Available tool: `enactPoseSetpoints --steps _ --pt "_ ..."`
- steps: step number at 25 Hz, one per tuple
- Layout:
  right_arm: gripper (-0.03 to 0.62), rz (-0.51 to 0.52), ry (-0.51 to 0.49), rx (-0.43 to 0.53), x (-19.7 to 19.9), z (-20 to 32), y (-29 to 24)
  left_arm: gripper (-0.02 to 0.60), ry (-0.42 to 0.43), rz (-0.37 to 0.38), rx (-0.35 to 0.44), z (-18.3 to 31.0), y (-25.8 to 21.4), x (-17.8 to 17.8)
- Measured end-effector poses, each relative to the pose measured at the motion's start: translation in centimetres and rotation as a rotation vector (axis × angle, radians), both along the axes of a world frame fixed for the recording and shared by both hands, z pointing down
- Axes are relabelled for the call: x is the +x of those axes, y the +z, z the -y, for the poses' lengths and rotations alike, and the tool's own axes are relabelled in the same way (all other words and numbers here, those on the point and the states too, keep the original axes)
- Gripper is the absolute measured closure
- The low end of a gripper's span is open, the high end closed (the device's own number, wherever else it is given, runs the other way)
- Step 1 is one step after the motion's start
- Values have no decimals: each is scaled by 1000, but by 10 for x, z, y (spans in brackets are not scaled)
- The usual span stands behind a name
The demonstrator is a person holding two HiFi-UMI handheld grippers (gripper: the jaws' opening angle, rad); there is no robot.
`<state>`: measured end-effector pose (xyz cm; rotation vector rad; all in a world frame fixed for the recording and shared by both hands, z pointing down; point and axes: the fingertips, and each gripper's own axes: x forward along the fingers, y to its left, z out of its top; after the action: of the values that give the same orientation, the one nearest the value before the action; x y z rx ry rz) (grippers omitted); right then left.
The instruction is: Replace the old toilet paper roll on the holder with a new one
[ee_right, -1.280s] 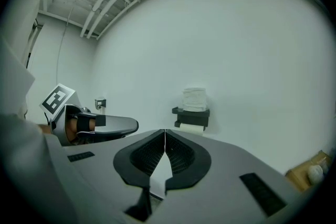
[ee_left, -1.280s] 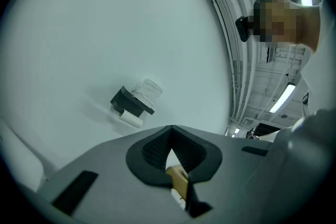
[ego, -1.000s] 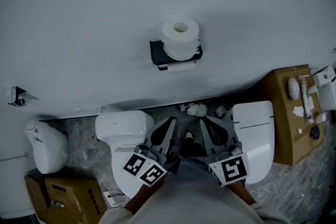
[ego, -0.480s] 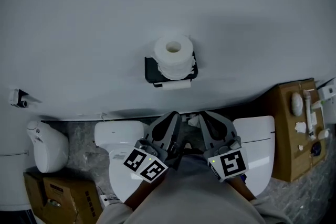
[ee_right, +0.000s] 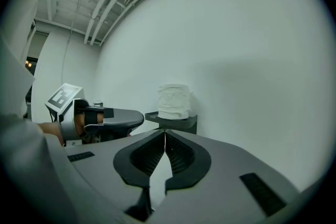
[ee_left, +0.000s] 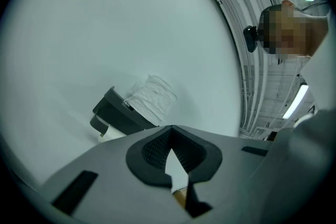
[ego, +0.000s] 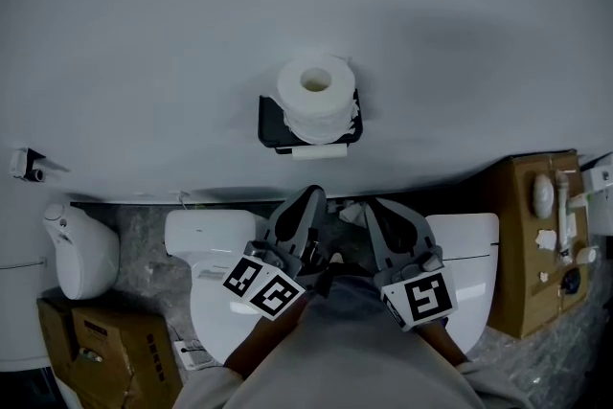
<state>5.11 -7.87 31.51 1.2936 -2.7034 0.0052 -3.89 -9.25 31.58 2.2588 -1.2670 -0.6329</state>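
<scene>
A full white toilet paper roll (ego: 314, 94) stands upright on top of the black wall holder (ego: 280, 126). A thin, nearly spent roll (ego: 319, 151) hangs under the holder. My left gripper (ego: 312, 195) and right gripper (ego: 374, 206) are side by side just below the holder, both shut and empty, apart from it. The left gripper view shows the full roll (ee_left: 153, 99) and holder (ee_left: 114, 115) beyond the left gripper (ee_left: 170, 129). In the right gripper view the roll (ee_right: 174, 102) sits on the holder (ee_right: 177, 121) ahead of the right gripper (ee_right: 165, 133), with the left gripper (ee_right: 107, 120) alongside.
A white toilet (ego: 213, 241) is below left and another toilet seat (ego: 466, 254) below right. A cardboard box (ego: 530, 244) with small items stands at the right, another box (ego: 94, 350) at lower left beside a white fixture (ego: 81, 249). A small bracket (ego: 24, 165) is on the wall.
Both grippers have moved forward toward the wall and now sit closer under the holder. Their jaws have stayed shut and empty.
</scene>
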Motion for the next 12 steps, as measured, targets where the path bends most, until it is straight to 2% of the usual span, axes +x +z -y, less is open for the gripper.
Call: enactPoseSetpoints --steps 5,12 --pt "577 -11 -13 -27 -9 -1 3 577 -1 -118 -75 17 20 -4" --pt "577 -29 -9 -22 -8 5 6 577 -18 -238 -154 41 48 -4"
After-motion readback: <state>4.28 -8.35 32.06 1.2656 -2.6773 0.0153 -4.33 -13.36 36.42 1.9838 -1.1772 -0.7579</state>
